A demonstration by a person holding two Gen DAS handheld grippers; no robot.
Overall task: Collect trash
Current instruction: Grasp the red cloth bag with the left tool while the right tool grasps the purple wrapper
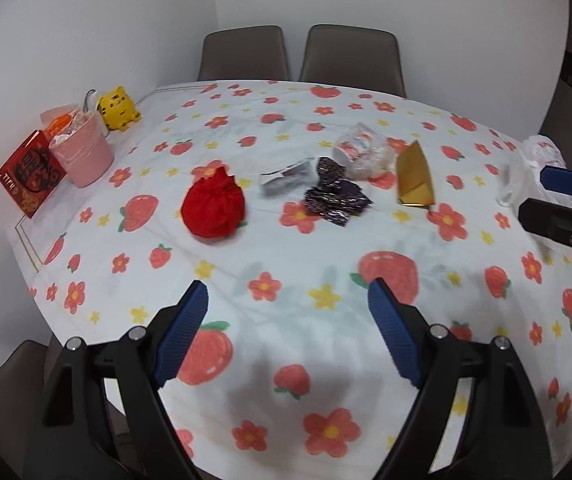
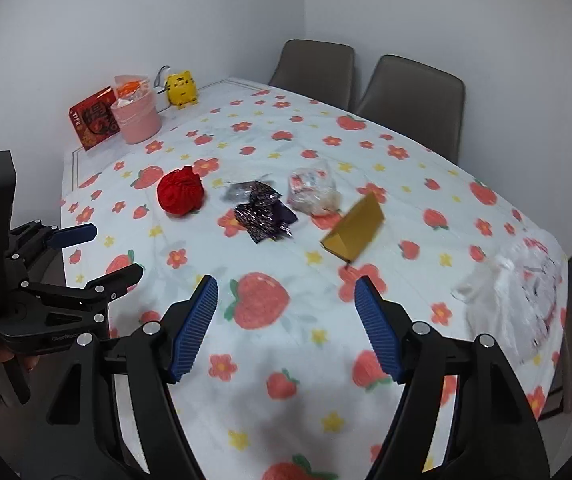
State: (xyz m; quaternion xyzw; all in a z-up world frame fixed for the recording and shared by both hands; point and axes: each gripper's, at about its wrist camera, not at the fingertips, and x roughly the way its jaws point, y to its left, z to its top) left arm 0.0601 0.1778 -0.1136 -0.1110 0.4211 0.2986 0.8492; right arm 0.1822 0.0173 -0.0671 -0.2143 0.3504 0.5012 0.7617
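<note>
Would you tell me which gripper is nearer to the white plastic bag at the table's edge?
Right. The right gripper hangs open beside the white plastic bag; the left gripper, also open, is across the table near its opposite edge.

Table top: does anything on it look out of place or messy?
Yes. Litter lies loose mid-table: a red mesh ball, crumpled dark wrappers, a clear plastic bag and a tipped yellow box. A white plastic bag sprawls at the right edge. Neither gripper holds anything.
</note>
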